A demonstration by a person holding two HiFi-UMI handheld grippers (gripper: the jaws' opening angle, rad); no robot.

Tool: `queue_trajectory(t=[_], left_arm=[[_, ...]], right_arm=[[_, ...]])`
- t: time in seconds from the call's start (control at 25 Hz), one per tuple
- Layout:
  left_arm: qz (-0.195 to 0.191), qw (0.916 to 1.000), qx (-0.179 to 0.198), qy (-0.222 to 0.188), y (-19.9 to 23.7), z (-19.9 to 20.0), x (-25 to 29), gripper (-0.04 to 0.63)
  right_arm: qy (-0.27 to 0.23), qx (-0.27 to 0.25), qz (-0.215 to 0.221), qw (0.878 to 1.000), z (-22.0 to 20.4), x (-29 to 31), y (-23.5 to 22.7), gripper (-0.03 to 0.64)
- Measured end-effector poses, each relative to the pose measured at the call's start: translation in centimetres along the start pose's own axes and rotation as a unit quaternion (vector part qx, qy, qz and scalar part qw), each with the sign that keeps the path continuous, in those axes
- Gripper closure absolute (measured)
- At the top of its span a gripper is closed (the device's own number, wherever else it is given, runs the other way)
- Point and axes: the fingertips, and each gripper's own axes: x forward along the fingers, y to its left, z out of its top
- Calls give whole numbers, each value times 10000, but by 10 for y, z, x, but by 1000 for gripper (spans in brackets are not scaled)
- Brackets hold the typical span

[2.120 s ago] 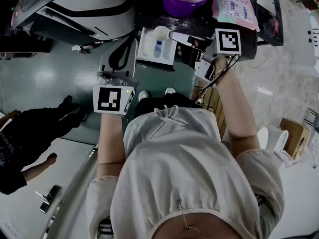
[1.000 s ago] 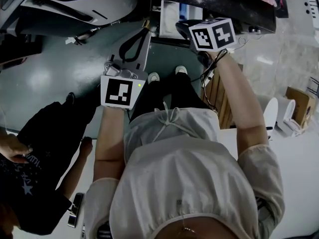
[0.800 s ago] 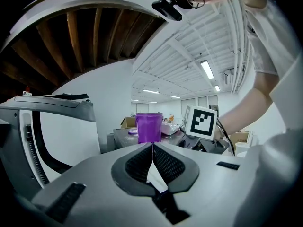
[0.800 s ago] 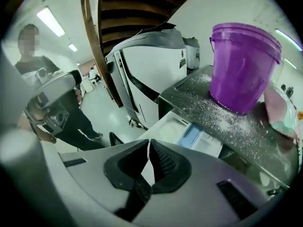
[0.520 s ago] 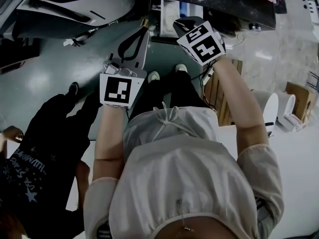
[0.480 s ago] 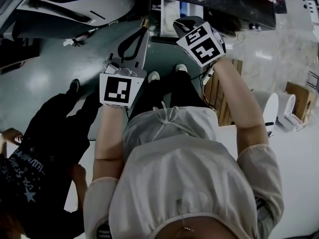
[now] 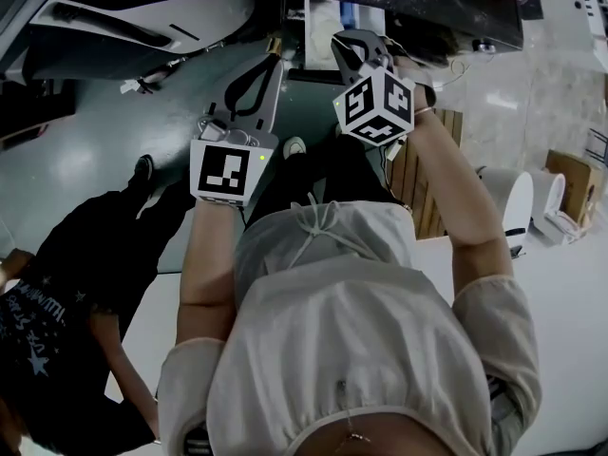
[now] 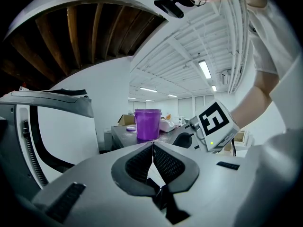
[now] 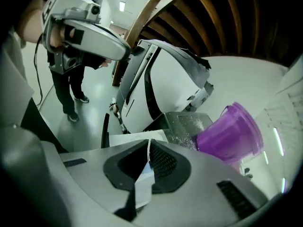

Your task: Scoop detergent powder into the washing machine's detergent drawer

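Head view, surroundings: a white washing machine (image 7: 142, 8) fills the top left. A dark counter (image 7: 418, 8) dusted with white powder runs along the top. A bystander in dark clothes (image 7: 57, 293) stands at lower left, just beside the wearer's left arm.
Head view, drawer: the detergent drawer (image 7: 323, 22), white with a blue part, juts out at the counter's edge between machine and counter.
Head view, arms: both forearms reach forward. The left gripper (image 7: 266, 65) is held lower, short of the drawer. The right gripper (image 7: 351, 50) is tilted, its tips just beside the drawer and covering part of it.
Left gripper view, surroundings: a purple bucket (image 8: 148, 124) stands upright on the counter ahead. The right gripper's marker cube is close on the right and the machine's panel is on the left.
Left gripper view, jaws: the tips meet, with nothing between them.
Right gripper view, surroundings: the purple bucket and powder-strewn counter sit to the right. The machine is behind, and the left gripper crosses the upper left above the bystander's legs.
Right gripper view, drawer: its white top lies directly beyond the tips and shows through the gap below them.
Right gripper view, jaws: closed tip to tip, gripping nothing.
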Motion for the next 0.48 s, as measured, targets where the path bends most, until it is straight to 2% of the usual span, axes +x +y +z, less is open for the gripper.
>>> queue_trajectory(t=[0.2, 0.48], left_arm=[[7, 10000, 29, -31, 2, 2, -3, 572], [11, 9999, 87, -62, 1, 4, -9, 572]], right_arm=[[-280, -765, -675, 9944, 11, -10, -7, 603], [-584, -1343, -1573, 9766, 25, -29, -23, 603]])
